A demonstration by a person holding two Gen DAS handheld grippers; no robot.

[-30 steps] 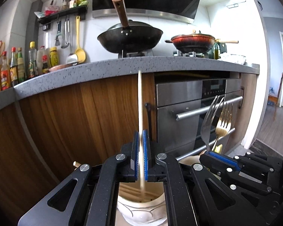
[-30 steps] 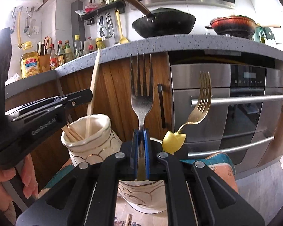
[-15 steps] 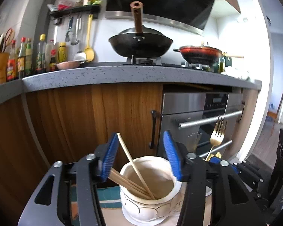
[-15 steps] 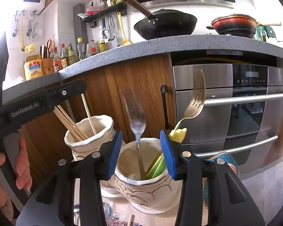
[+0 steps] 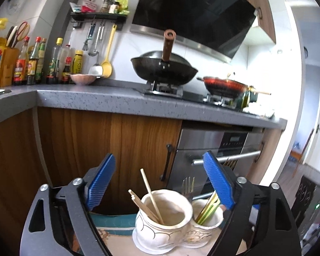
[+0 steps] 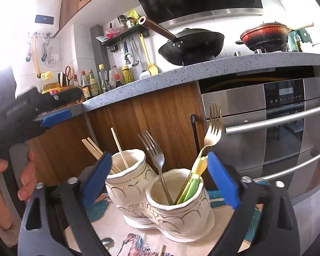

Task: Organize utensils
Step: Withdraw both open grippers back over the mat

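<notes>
A white double ceramic holder (image 6: 181,209) stands on a printed cloth. Its left cup (image 5: 164,224) holds several wooden chopsticks (image 5: 151,194). Its right cup (image 5: 207,221) holds a silver fork (image 6: 153,149) and a gold fork (image 6: 213,125) with a yellow-green handle. My left gripper (image 5: 159,157) hangs above and behind the chopstick cup, its jaws opening with nothing pressed between them. My right gripper (image 6: 159,156) hovers over the fork cup, jaws also opening and touching no utensil. The left gripper (image 6: 53,115) and the hand (image 6: 2,170) holding it show at the left of the right wrist view.
A horse-print cloth (image 6: 136,243) carries a loose chopstick (image 6: 161,250) at its near edge. Behind stand wooden cabinets (image 5: 85,149), a steel oven (image 6: 277,123), and a grey counter (image 5: 96,98) with a black wok (image 5: 164,68), a red pan (image 5: 224,84) and bottles (image 5: 36,64).
Both grippers went from shut to open. The left let a chopstick drop into the left cup and the right let the silver fork drop into the right cup. Both drew back and upward.
</notes>
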